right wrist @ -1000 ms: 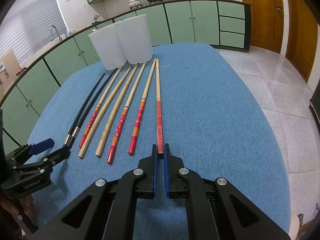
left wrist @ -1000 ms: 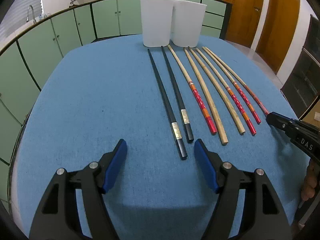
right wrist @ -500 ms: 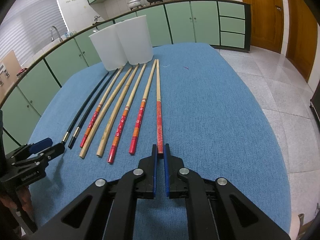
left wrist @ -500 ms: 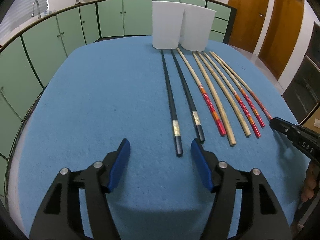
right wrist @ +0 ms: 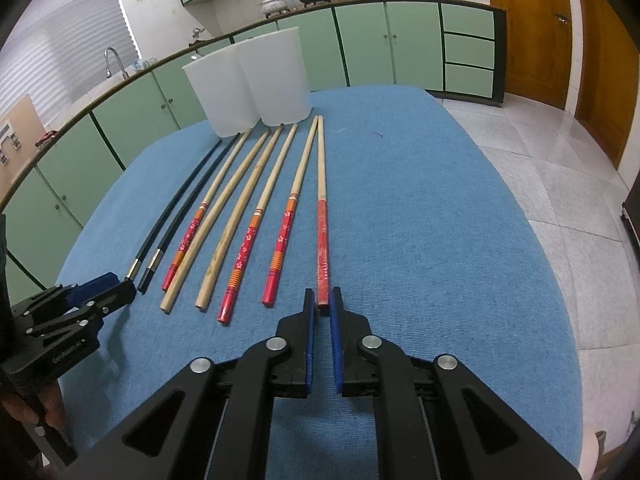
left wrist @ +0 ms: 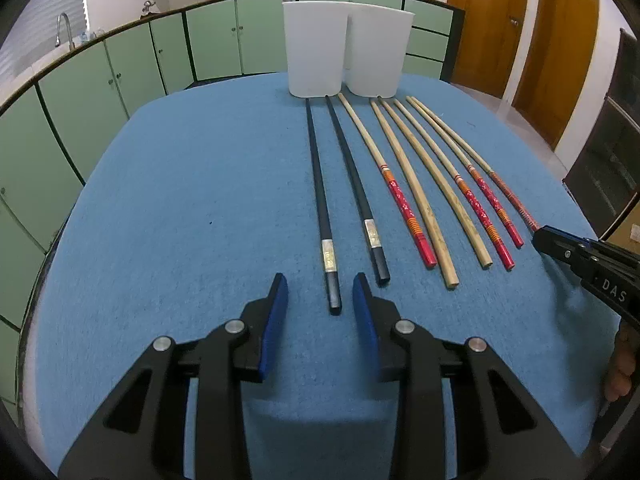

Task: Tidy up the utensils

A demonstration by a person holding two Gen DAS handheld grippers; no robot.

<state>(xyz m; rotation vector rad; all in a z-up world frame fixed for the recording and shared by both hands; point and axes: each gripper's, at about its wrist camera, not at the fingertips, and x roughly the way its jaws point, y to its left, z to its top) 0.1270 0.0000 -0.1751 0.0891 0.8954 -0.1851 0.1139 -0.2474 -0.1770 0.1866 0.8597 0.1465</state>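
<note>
Left gripper (left wrist: pixel 320 292): jaws closing, pads either side of near end of left black chopstick (left wrist: pixel 320 200); gaps on both sides, no contact seen yet
Black stick axis: runs near to far, straight ahead of the fingers, far tip at foot of left bin (left wrist: pixel 314 48)
Second black stick (left wrist: pixel 356 196): just right of first, near end just beside right pad (left wrist: pixel 362 304), outside the jaws; likely to be nudged as jaws close
Right gripper (right wrist: pixel 322 308): nearly shut, narrow slit between pads; near end of rightmost red-handled stick (right wrist: pixel 322 236) sits in the slit; firm pinch or not, cannot tell
Red stick axis: near to far, in line with right fingers, bare tip far, short of right bin (right wrist: pixel 276 76)
Which hand nearer: left for the black pair, right for rightmost red stick; each already at its own stick
Row between: three red-handled sticks and two plain bamboo sticks (left wrist: pixel 416 196), side by side, near ends roughly level, none touched
Bins: two white, upright, touching, at far edge of blue cloth (left wrist: pixel 180 200); far tips of the sticks end at or near their feet
In the way: nothing between grippers and bins except the row itself; a lifted stick must clear its neighbours and the bin rim
Risk, judged: thin round sticks on cloth, easy to roll or slip from a tip-only pinch; long lever, far tip will droop
Step, judged: start of sorting, all eight sticks flat on cloth; bins look empty from here, insides mostly hidden
</note>
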